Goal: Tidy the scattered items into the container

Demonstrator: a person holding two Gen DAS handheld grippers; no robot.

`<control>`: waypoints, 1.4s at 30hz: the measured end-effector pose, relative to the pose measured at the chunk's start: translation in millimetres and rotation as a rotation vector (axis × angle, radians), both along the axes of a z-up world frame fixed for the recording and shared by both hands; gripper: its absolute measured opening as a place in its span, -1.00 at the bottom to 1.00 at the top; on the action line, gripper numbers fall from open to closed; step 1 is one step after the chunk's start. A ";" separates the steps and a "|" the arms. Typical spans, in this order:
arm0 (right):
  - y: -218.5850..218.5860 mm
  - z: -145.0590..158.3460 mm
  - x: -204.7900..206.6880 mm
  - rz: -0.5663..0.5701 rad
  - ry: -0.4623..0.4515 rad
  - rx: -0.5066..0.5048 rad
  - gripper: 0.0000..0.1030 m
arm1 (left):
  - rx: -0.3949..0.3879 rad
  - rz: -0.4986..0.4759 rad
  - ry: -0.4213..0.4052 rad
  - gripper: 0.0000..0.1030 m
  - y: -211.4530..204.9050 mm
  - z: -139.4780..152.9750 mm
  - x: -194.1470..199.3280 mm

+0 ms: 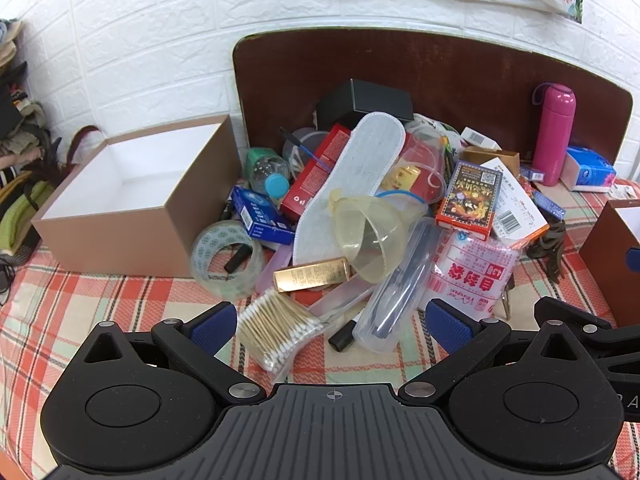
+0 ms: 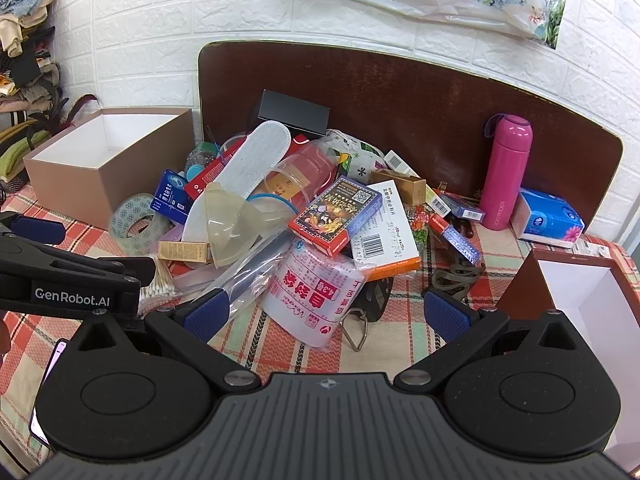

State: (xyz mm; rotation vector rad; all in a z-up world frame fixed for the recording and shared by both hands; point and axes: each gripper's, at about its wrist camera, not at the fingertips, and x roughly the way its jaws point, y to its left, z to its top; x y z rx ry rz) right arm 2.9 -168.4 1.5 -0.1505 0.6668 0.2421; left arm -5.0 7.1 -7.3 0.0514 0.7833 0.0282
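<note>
A heap of small items lies on the plaid cloth. In the left wrist view my left gripper (image 1: 332,326) is open low over its near edge, with a bag of cotton swabs (image 1: 276,330) and a clear plastic case (image 1: 396,300) between its fingers, touching neither. An empty tan box (image 1: 120,236) stands at the left. In the right wrist view my right gripper (image 2: 326,314) is open just short of a pack of zip bags (image 2: 316,292). A white insole (image 2: 244,168), a tape roll (image 2: 138,224) and a card box (image 2: 336,216) lie in the heap. The tan box (image 2: 80,176) is far left.
A pink flask (image 2: 506,172) and a blue tissue pack (image 2: 550,220) stand at the back right. A second open box with brown walls (image 2: 524,288) sits at the right edge. A dark wooden board (image 2: 400,96) leans on the white brick wall behind the heap. Clothes pile up at far left.
</note>
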 end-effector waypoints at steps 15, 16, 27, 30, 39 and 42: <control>1.6 -0.4 -1.5 0.003 -0.002 -0.002 1.00 | -0.001 0.000 0.000 1.00 1.7 -1.0 -0.6; 1.5 -0.4 -1.5 0.003 -0.003 -0.002 1.00 | -0.001 0.001 -0.001 1.00 1.9 -1.1 -0.7; 2.4 -1.2 0.3 0.006 -0.003 -0.005 1.00 | -0.005 0.005 0.005 1.00 3.1 -2.7 0.0; 2.8 -2.2 0.9 0.007 0.001 -0.005 1.00 | -0.005 0.005 0.009 1.00 3.8 -3.7 0.9; 4.4 -6.2 5.5 0.009 0.013 -0.012 1.00 | -0.008 0.007 0.023 1.00 4.9 -9.3 5.5; 5.1 -8.9 8.2 0.012 0.022 -0.013 1.00 | -0.006 0.005 0.028 1.00 5.3 -12.6 8.0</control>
